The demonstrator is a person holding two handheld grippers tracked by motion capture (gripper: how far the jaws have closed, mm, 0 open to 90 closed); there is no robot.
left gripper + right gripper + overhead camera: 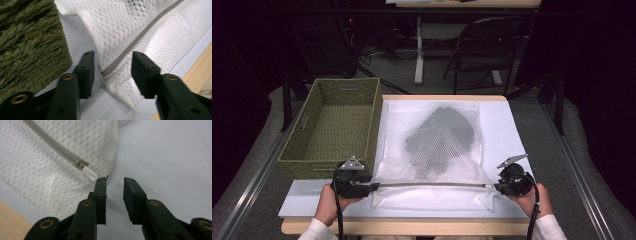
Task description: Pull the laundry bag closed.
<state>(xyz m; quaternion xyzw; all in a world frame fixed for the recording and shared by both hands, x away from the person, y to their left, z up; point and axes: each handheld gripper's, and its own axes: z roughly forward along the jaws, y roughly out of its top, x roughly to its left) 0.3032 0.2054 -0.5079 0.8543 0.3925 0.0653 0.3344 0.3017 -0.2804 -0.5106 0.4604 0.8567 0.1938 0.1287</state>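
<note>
My left gripper (112,65) stands half open, jaws astride the mesh bag's (432,150) zip end, not pinching. My right gripper (115,182) gapes narrowly beside the zip pull (87,171), holding nothing. Bag lies on the table (502,125) beside the basket (332,125).

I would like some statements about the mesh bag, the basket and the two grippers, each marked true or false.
1. The mesh bag holds a grey garment. True.
2. The basket has clothes in it. False: it is empty.
3. The left gripper is open, with the bag's zipper end between its jaws. True.
4. The right gripper is clamped on the zipper pull. False: its jaws are open and the pull lies beside them.
5. The basket stands right of the bag. False: it stands left of it.
</note>
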